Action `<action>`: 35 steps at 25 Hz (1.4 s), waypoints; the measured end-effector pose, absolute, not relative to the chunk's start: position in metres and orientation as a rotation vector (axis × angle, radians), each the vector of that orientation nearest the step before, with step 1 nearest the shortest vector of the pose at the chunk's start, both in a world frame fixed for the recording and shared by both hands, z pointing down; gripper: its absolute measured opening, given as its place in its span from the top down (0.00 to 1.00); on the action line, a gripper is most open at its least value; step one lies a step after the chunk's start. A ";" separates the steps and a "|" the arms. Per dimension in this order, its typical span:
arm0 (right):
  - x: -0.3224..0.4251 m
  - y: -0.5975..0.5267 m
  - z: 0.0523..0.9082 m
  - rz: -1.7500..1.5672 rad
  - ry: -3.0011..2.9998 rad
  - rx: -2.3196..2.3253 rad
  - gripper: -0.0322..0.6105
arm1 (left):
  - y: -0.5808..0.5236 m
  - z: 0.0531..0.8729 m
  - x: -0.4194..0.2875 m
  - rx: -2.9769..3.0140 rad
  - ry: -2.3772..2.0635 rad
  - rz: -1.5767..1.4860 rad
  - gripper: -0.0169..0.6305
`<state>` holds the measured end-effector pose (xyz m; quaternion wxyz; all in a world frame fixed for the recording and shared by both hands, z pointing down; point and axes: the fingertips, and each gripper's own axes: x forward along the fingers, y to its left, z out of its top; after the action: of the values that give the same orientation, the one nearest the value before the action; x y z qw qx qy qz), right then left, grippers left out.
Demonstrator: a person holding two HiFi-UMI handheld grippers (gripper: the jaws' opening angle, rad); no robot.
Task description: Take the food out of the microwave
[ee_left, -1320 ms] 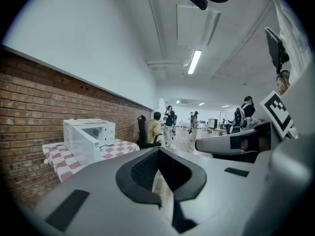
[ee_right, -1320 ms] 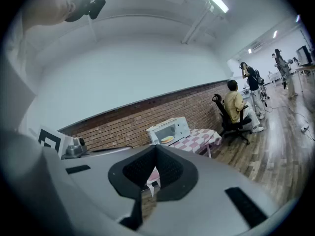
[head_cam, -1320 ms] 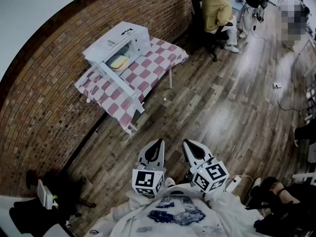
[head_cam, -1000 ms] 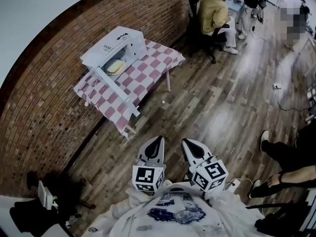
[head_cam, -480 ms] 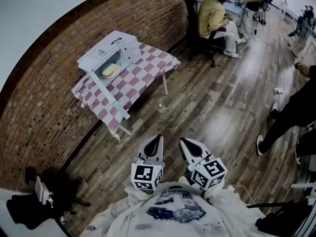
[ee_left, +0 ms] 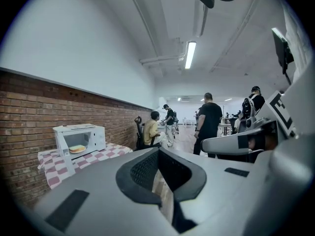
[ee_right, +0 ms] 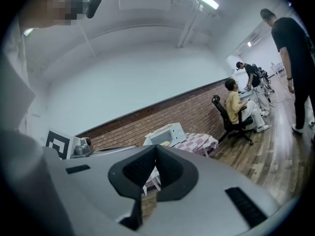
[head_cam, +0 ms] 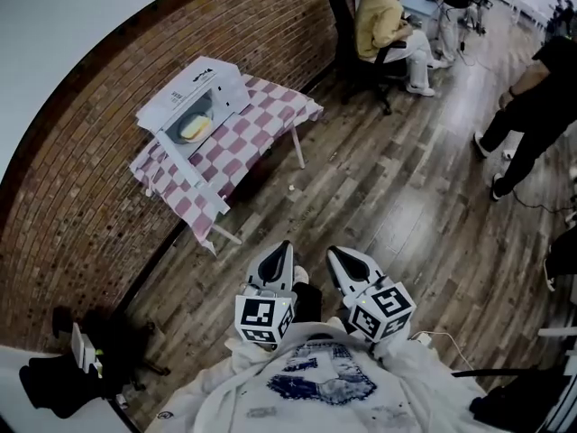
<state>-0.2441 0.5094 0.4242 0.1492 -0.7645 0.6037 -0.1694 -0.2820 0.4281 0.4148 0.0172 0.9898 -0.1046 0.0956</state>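
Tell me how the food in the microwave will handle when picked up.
The food looks flat and pale yellow, probably soft and light; it may squash if pinched. Lying low inside the open microwave, it likely won't roll.

Open-plan office or lab floor, long brick wall (head_cam: 81, 179) off to the left of the left gripper (head_cam: 285, 245), wood-plank flooring (head_cam: 397, 197) ahead of it, far ahead a person (head_cam: 374, 21) seated on an office chair (head_cam: 339, 9) at a desk (head_cam: 419, 5) — ceiling strip light (ee_left: 190, 54) high above.
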 end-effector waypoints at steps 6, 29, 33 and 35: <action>-0.234 0.517 0.433 -0.506 1.698 -2.236 0.93 | 0.429 0.424 -0.272 3.059 -0.293 0.301 0.96; -0.112 0.435 0.458 -0.641 1.623 -2.250 0.93 | 0.341 0.442 -0.145 3.009 -0.231 0.389 0.96; -0.087 0.399 0.455 -0.641 1.628 -2.234 0.93 | 0.309 0.441 -0.125 3.012 -0.243 0.414 0.96; -0.079 0.379 0.455 -0.645 1.649 -2.224 0.93 | 0.290 0.442 -0.116 3.005 -0.263 0.416 0.96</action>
<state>-0.0791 0.3789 0.4551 0.1486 -0.7736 0.5737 -0.2244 -0.1160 0.2901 0.4418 0.0484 0.9857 -0.0861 0.1365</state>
